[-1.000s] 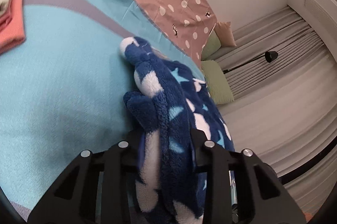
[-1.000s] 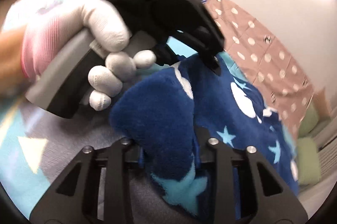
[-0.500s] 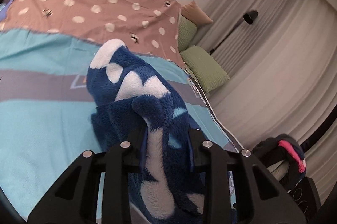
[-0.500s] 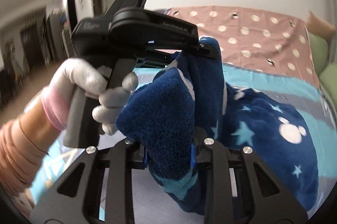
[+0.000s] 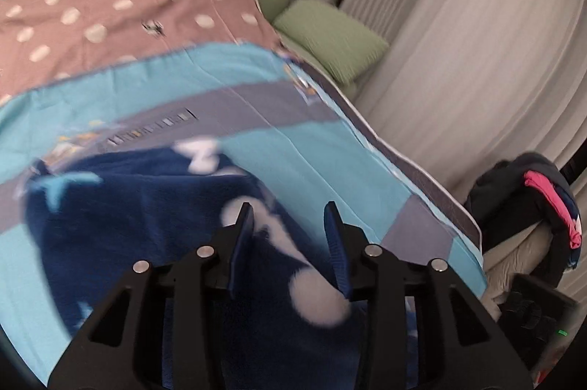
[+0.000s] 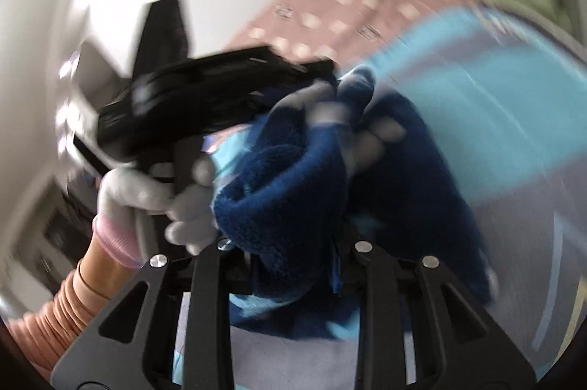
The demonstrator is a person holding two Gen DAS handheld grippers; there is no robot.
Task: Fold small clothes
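Note:
A dark blue fleece garment (image 5: 128, 228) with white and light-blue shapes lies spread on the turquoise and grey bedspread (image 5: 301, 148). My left gripper (image 5: 290, 232) is open just above its near edge, with the fleece showing between and below the jaws. My right gripper (image 6: 293, 265) is shut on a bunched fold of the same garment (image 6: 286, 192) and holds it up. The left gripper's black body (image 6: 205, 96) and the gloved hand (image 6: 154, 199) show blurred in the right wrist view, close to the raised fold.
A pink polka-dot sheet (image 5: 121, 4) covers the far part of the bed. Green pillows (image 5: 330, 34) lie at the far right corner. Grey curtains (image 5: 477, 59) hang beyond the right bed edge. A dark pile of clothes (image 5: 528, 206) sits on a seat at right.
My left gripper has let go of the garment and its jaws have opened; the fleece has dropped flat onto the bed. My right gripper has swung round, still holding its fold.

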